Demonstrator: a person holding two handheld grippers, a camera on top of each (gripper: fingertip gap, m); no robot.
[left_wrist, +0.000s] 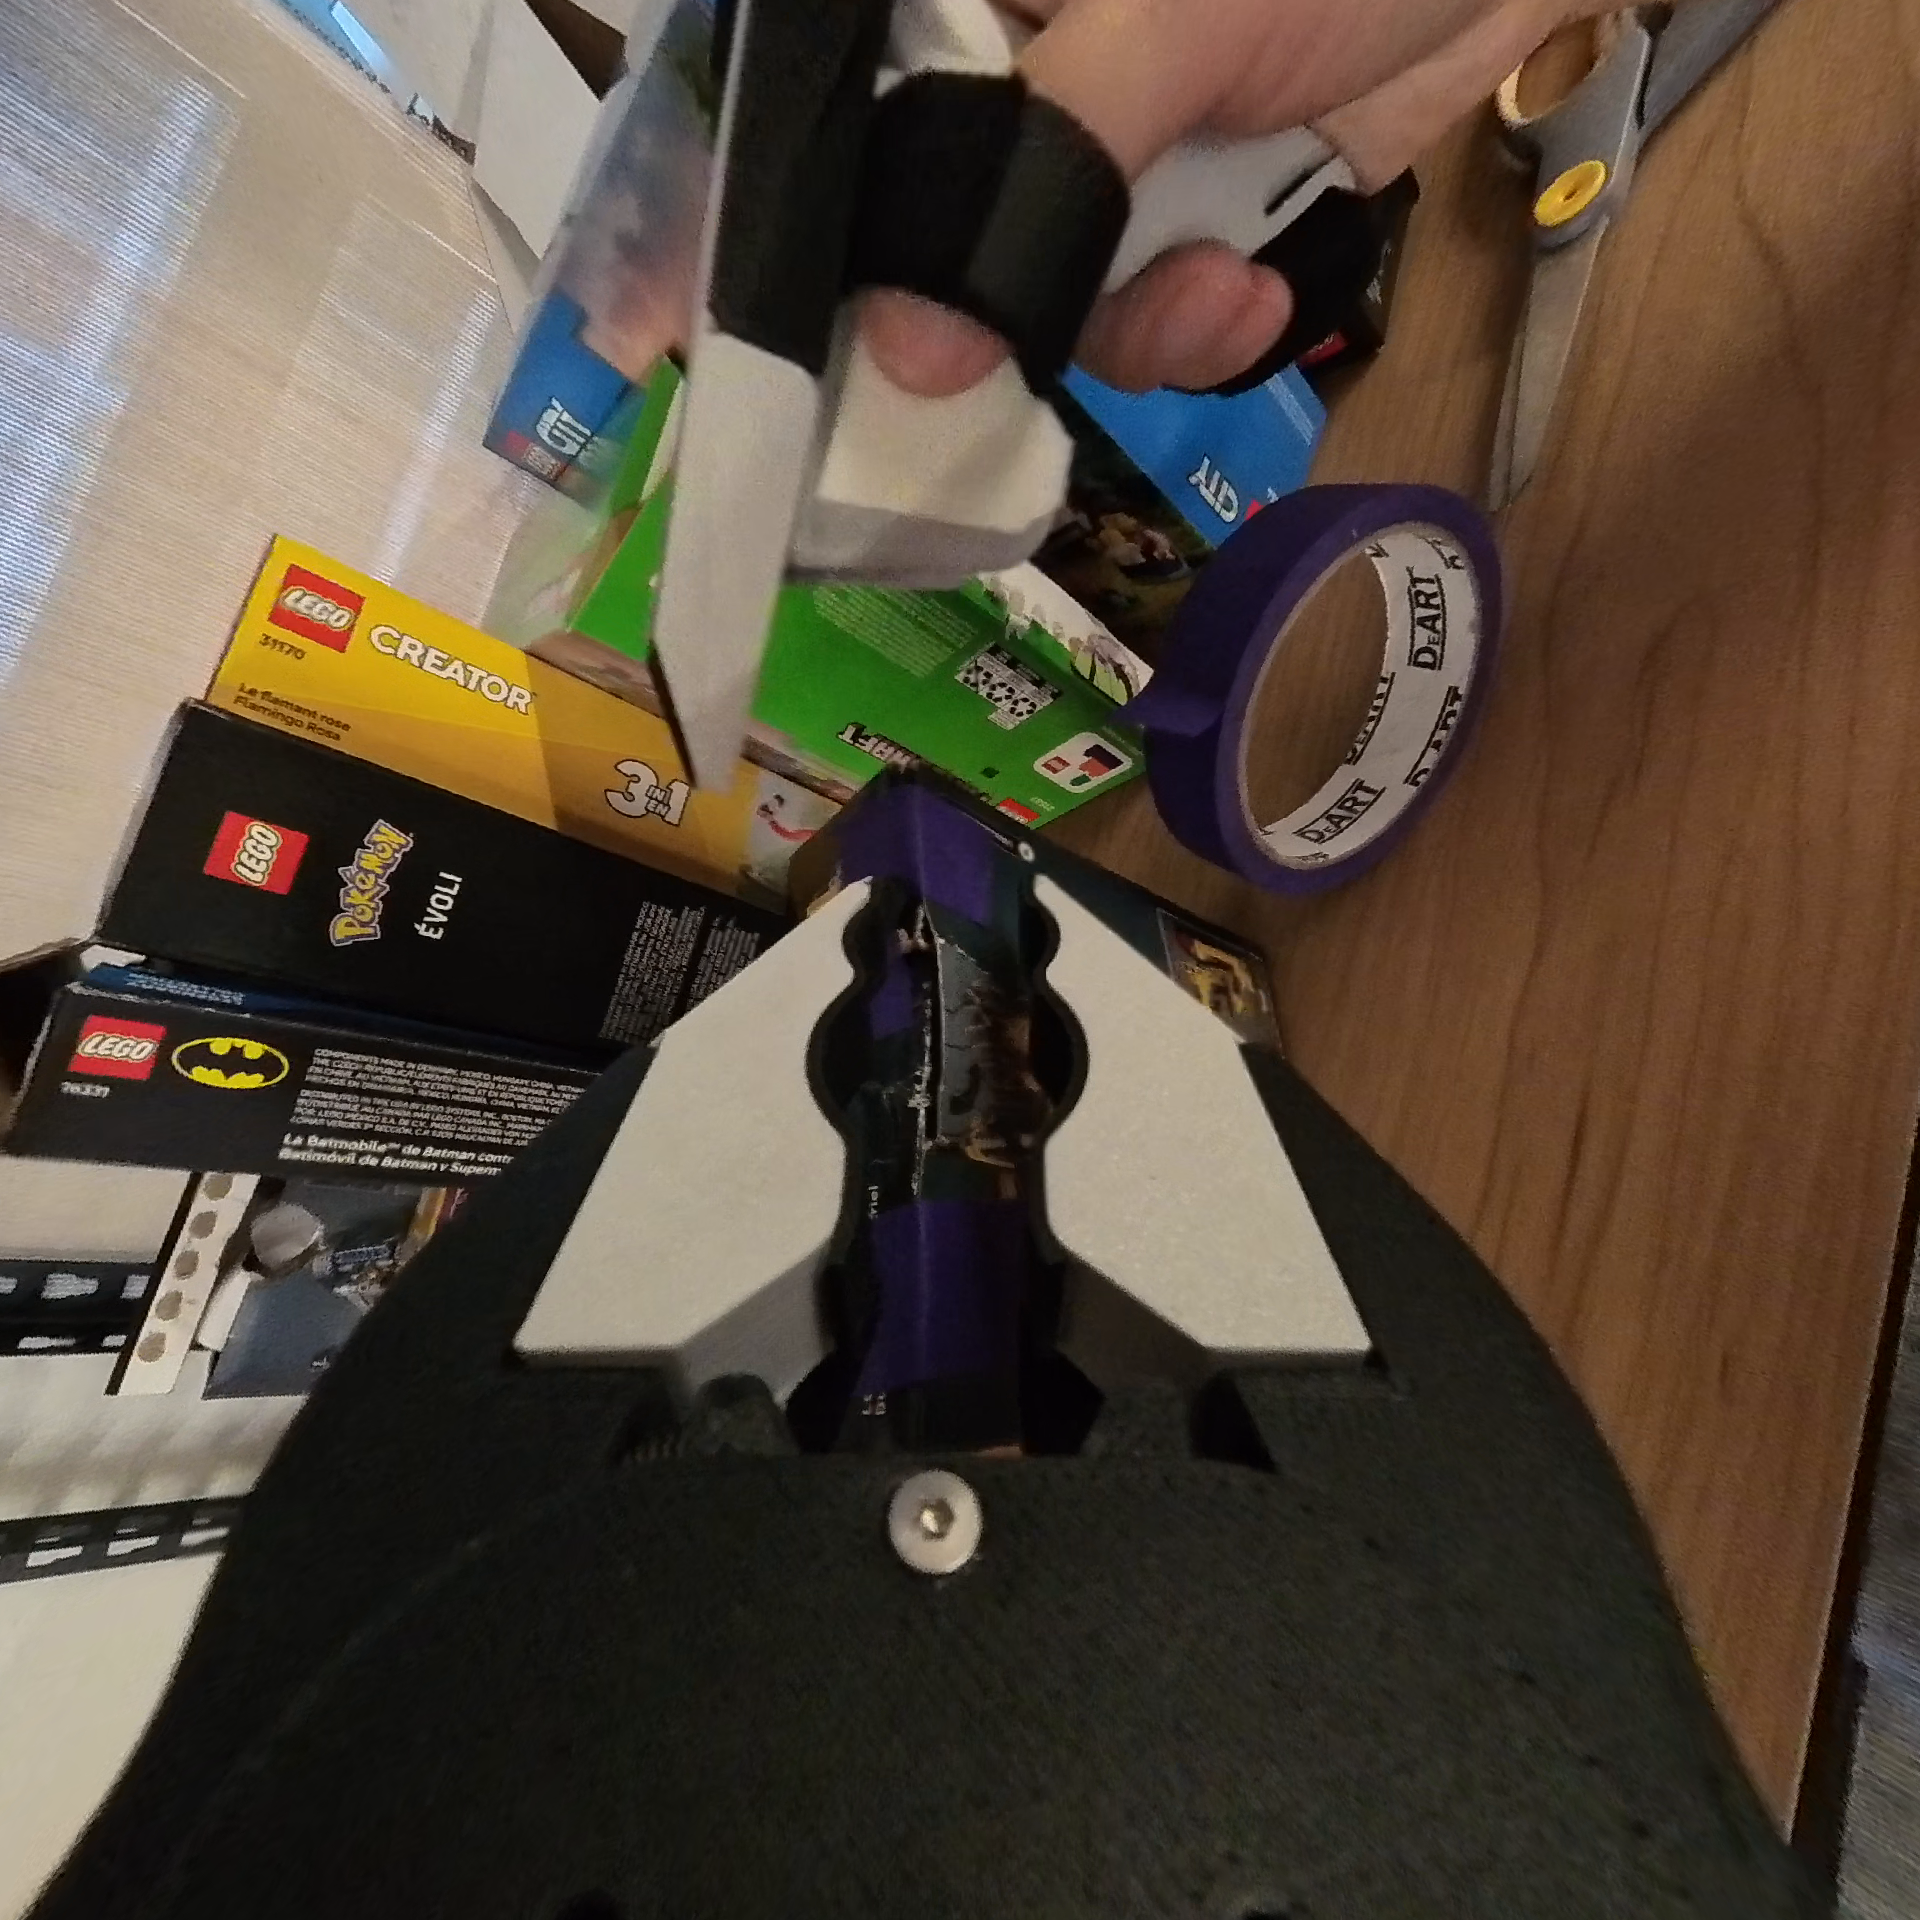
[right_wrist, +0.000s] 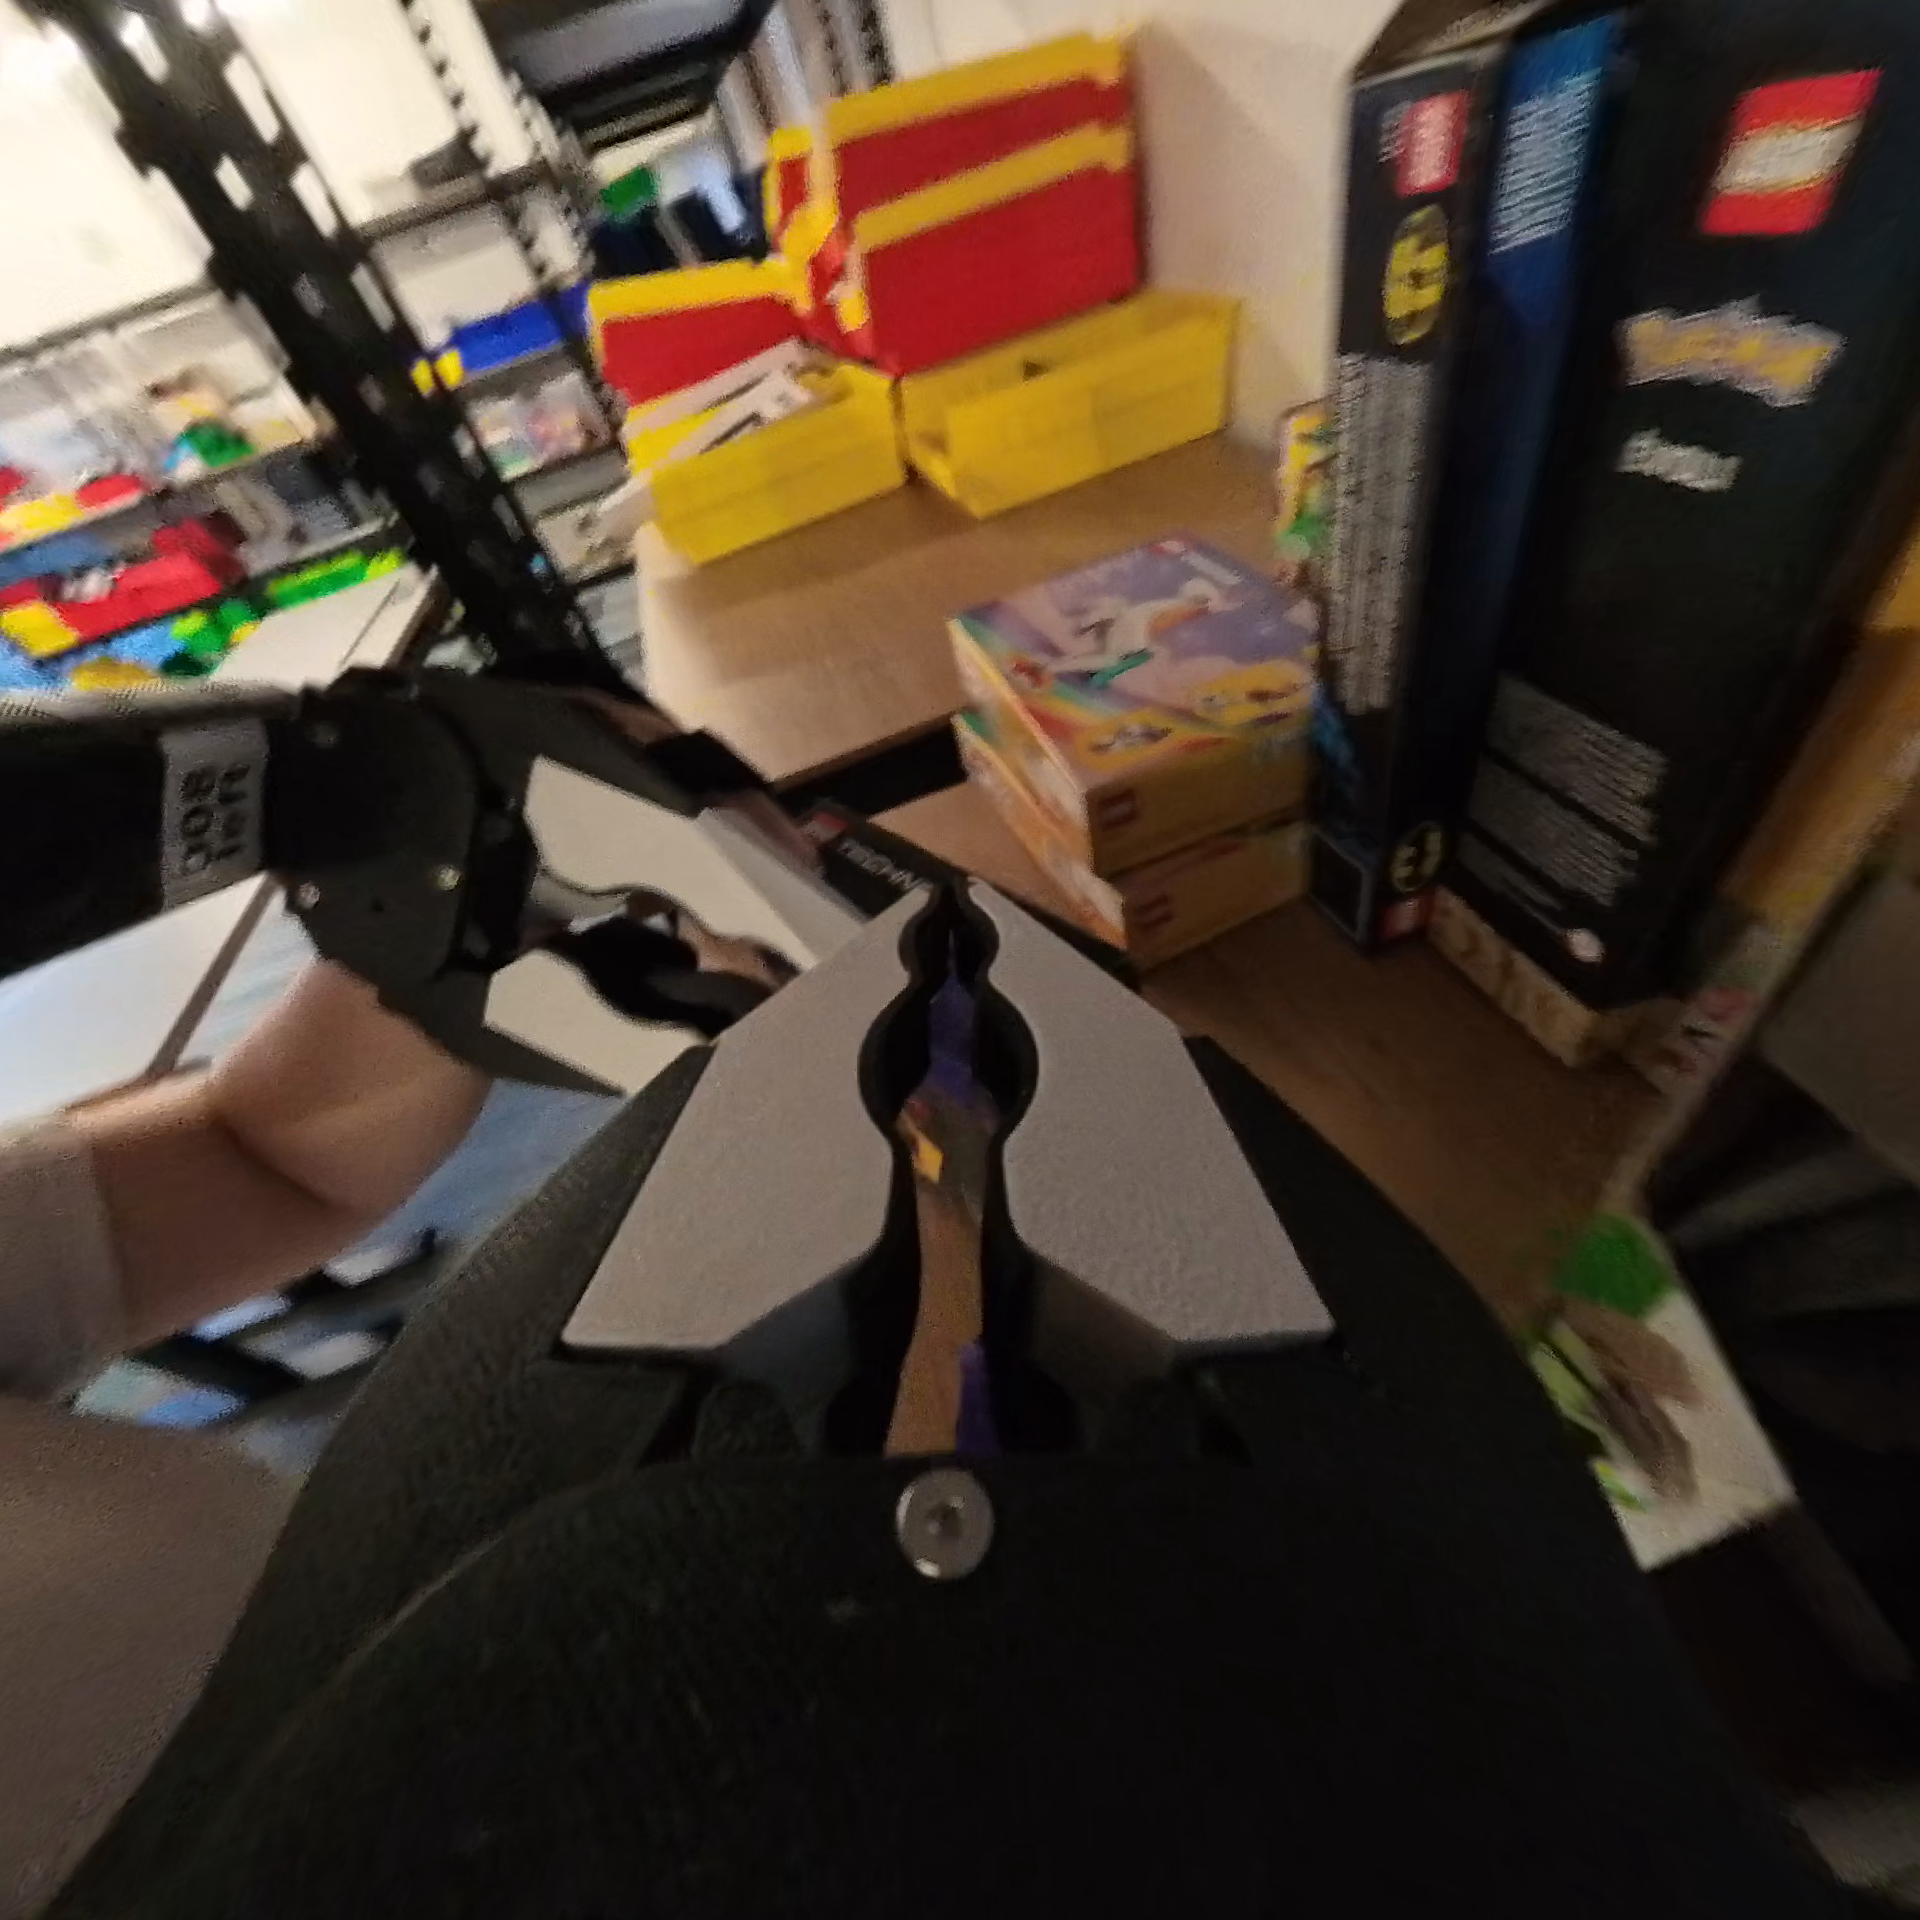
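Left tongs (left_wrist: 940, 935): closed upon a dark box (left_wrist: 940, 1049) bound with purple tape, gripped on its edge over the bench (left_wrist: 1662, 935). Nearest items: purple tape roll (left_wrist: 1340, 691), lying just right of the box; green box (left_wrist: 894, 665) beyond; yellow box (left_wrist: 447, 665) and two black boxes (left_wrist: 395, 894) to the left. Scissors (left_wrist: 1558, 229) at far right.

Right tongs (right_wrist: 951, 914): closed upon a thin card flap (right_wrist: 951, 1195) bearing purple tape (whether it belongs to the same dark box could not be told). The left tongs' body appeared at left in the right wrist view, held in a hand (right_wrist: 260, 1195).

Farther off: stacked pastel boxes (right_wrist: 1143, 727), upright black boxes at right, yellow bins (right_wrist: 1060, 405), red bins (right_wrist: 987, 208).
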